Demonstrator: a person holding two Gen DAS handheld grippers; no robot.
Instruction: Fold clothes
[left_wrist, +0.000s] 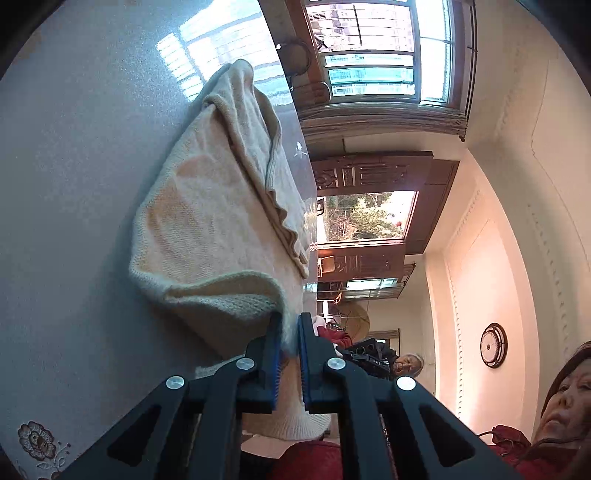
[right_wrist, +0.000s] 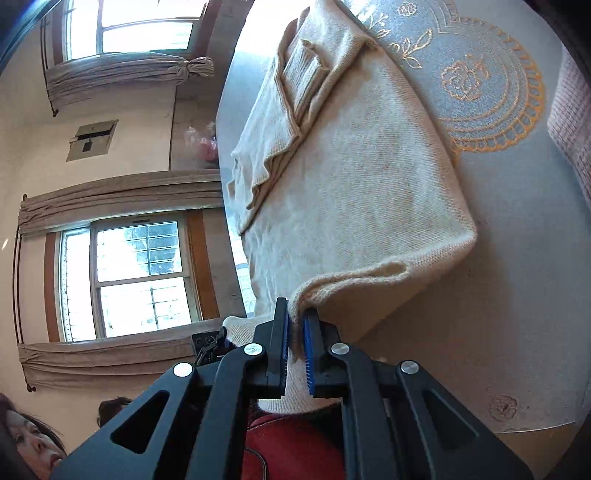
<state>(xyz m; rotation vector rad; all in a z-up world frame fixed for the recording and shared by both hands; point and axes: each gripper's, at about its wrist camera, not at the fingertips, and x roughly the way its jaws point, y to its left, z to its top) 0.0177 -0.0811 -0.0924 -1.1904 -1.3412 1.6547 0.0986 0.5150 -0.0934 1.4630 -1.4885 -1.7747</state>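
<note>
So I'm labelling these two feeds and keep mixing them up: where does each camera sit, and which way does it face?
Left wrist: on the left gripper, facing along its fingers at the cream sweater on the grey tablecloth, windows beyond; its black fingers show, shut on the knit hem.
Right wrist: on the right gripper, facing the same sweater and the tablecloth's gold embroidery; its fingers show, shut on the hem.
Shared: the sweater, the tablecloth, and the red garment below the grippers.

you have no readable text, label, brand or number in either view; the round wall clock (left_wrist: 493, 345) is too small for you to read its face.
</note>
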